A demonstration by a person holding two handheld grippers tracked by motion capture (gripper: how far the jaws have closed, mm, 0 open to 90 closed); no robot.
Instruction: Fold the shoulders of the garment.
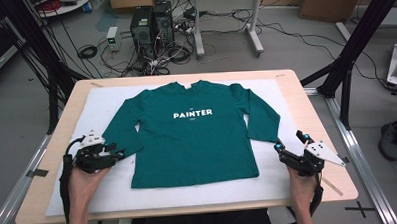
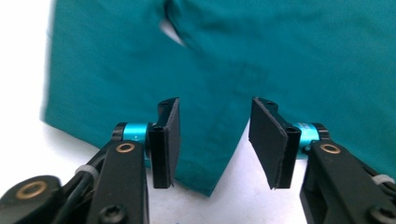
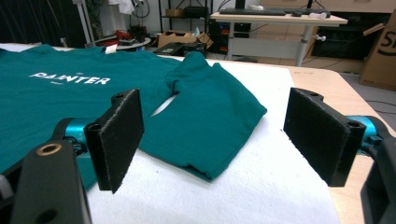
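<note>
1. A green shirt [image 1: 192, 137] is laid flat, face up, on a white sheet [image 1: 101, 108] in the middle of the desk [image 1: 306, 95]. Its sleeves are spread down and out to both sides.
2. The left tongs [image 1: 117, 152] are seen at the end of the left sleeve [image 1: 124, 129]. In the left gripper view the cuff [image 2: 205, 154] lies between the two black pads [image 2: 170, 140], but a gap is left on each side, so nothing is gripped yet. The tongs are about half open.
3. If the left tongs are lifted before they are shut, the cuff could be missed and left on the sheet.
4. If they are pushed too low, the white sheet could be pinched together with the sleeve and pulled up.
5. If only one layer of cloth is caught, the sleeve could be twisted or wrinkled.
6. The right tongs [image 1: 289, 146] are held wide open just beside the right sleeve [image 1: 261, 117], and nothing is held in them.
7. If one side is pulled hard while the other side is left free, the whole shirt could be dragged crooked across the desk.
</note>
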